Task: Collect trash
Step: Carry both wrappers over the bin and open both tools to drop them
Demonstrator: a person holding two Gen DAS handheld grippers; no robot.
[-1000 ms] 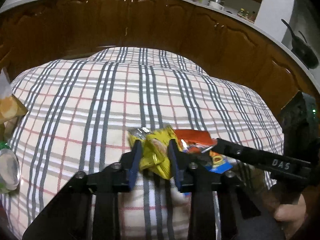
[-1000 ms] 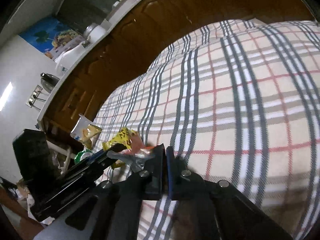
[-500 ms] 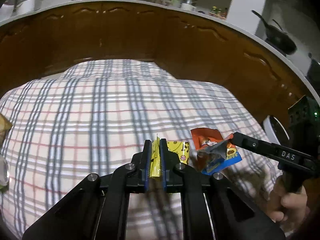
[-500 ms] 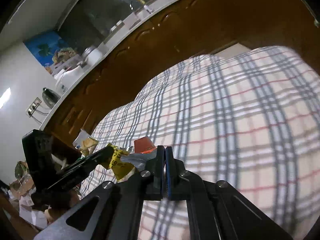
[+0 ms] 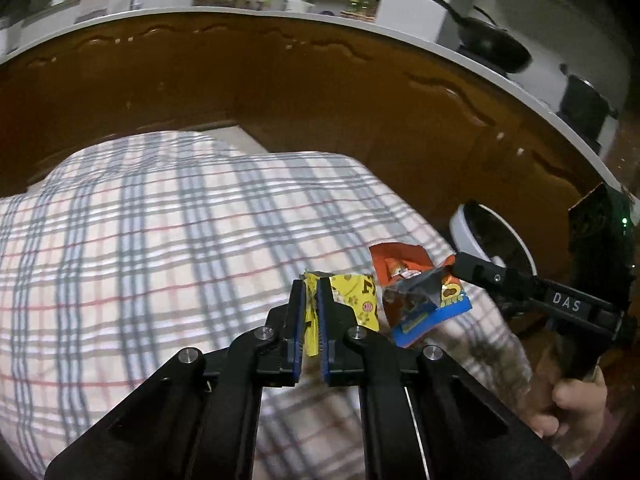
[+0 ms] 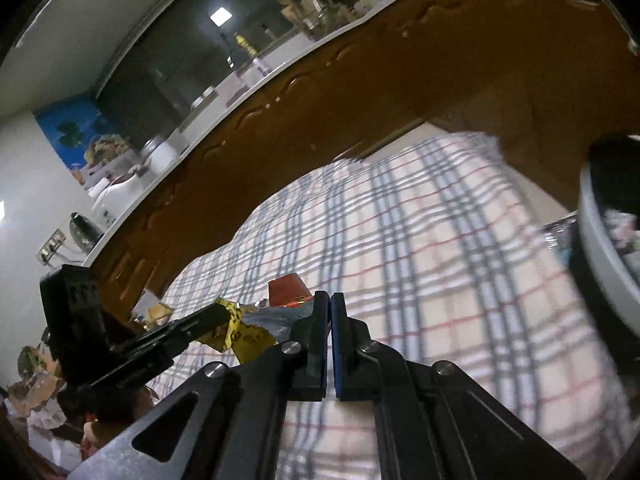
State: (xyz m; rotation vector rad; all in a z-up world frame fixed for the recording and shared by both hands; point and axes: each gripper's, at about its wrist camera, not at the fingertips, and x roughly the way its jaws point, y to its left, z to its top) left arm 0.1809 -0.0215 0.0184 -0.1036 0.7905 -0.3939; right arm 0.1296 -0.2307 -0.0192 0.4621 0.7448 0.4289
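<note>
Pinching a crumpled yellow foil snack wrapper between clenched jaws, the left gripper is raised over the plaid tablecloth beside the right gripper, which is clamped on an orange-and-blue foil wrapper, near a white-rimmed bin.

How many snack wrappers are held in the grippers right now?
2. A crumpled yellow foil wrapper is clamped in the left gripper; a red and blue foil wrapper is pinched by the right gripper. More litter lies blurred at the table's edge.
</note>
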